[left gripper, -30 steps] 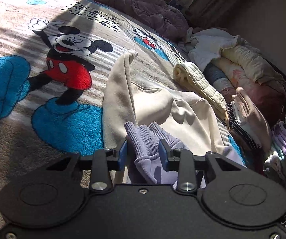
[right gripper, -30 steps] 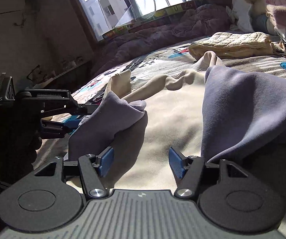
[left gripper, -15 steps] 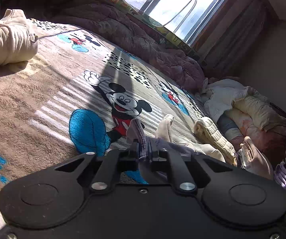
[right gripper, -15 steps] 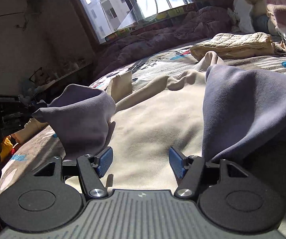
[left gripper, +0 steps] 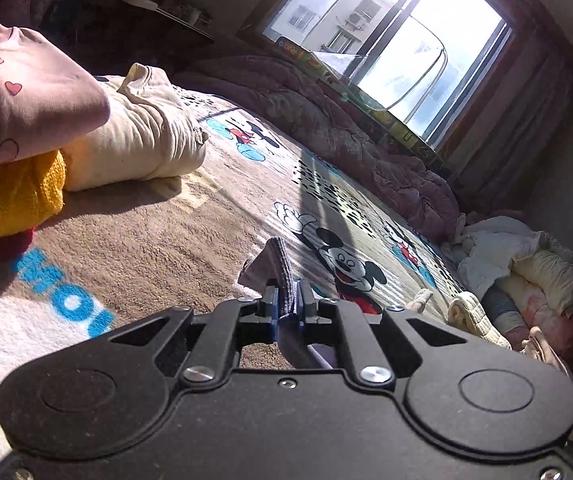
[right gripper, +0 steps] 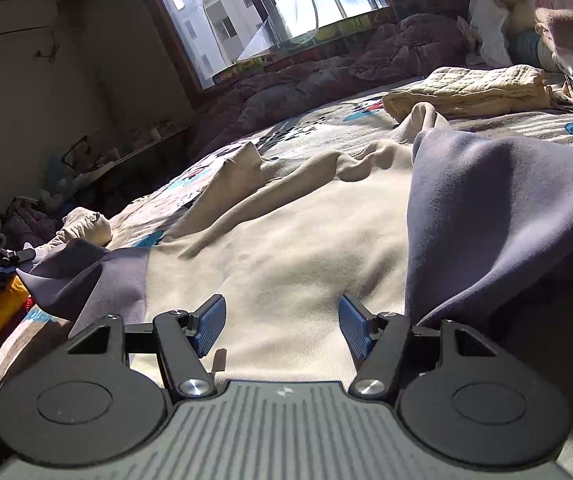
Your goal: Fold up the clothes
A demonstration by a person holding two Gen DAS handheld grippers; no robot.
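The left gripper [left gripper: 286,303], now clamping the lavender sleeve [left gripper: 282,276], is drawing it outward toward the bed's [left gripper: 146,240] left edge, spreading the cream sweatshirt [right gripper: 286,248] mid-bed for folding, while the right gripper [right gripper: 282,325] is hovering wide-open above it.

A bed covered by a fuzzy brown Mickey Mouse blanket [left gripper: 158,240] is carrying everything. A cream sweatshirt with lavender sleeves [right gripper: 306,248] is lying spread just ahead of the right tongs. A folded quilted cream cloth [right gripper: 466,90] is sitting far ahead to their right. A rumpled mauve quilt [left gripper: 326,120] is bunching along the far edge.
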